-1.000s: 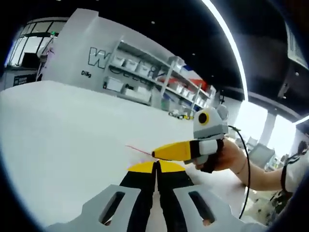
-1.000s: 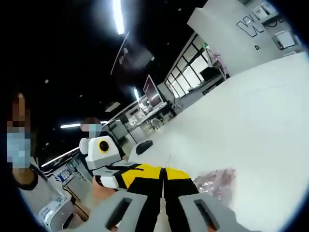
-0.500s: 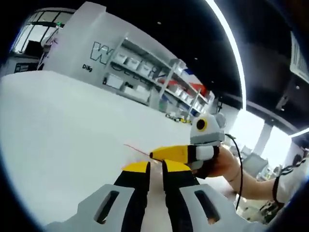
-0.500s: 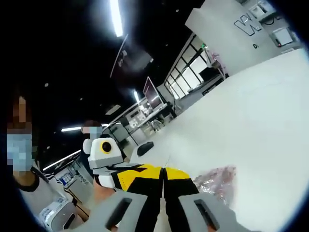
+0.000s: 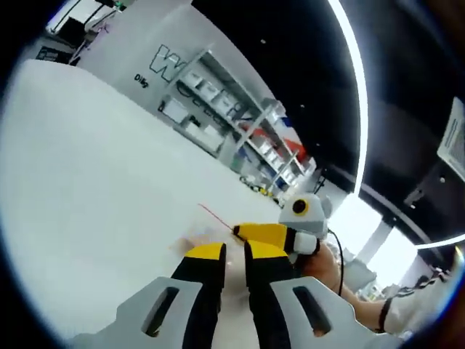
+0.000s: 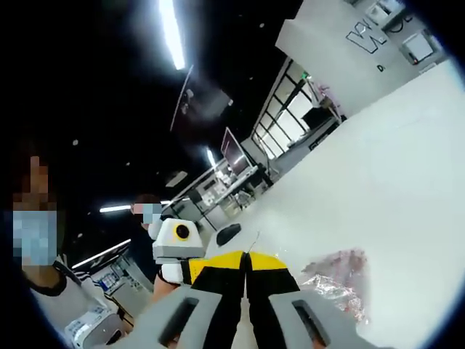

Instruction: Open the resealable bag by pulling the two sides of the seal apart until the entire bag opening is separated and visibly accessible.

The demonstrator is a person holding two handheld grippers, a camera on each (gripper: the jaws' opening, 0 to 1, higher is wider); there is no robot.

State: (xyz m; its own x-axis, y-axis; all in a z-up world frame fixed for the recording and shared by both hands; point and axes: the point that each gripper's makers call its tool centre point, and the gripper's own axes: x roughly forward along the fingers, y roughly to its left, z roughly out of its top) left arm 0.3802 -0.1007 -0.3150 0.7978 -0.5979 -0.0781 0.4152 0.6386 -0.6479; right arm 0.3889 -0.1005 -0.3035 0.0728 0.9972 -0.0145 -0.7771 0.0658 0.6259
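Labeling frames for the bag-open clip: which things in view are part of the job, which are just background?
Job:
- resealable bag, clear, crinkled, beside the right tongs, which are closed
- left tongs, narrow gap between the tips
- white table under both

Background:
- shelving with bins
- wall lettering
- desks with monitors
- dark object on the far table edge

Large "W" [image 5: 166, 59] on white wall [image 5: 123, 36], small lettering beneath unreadable

Bag [image 6: 338, 278] – clear, pink-speckled; right gripper [image 6: 247, 256] yellow-tipped, black; table [image 5: 94, 182] white.
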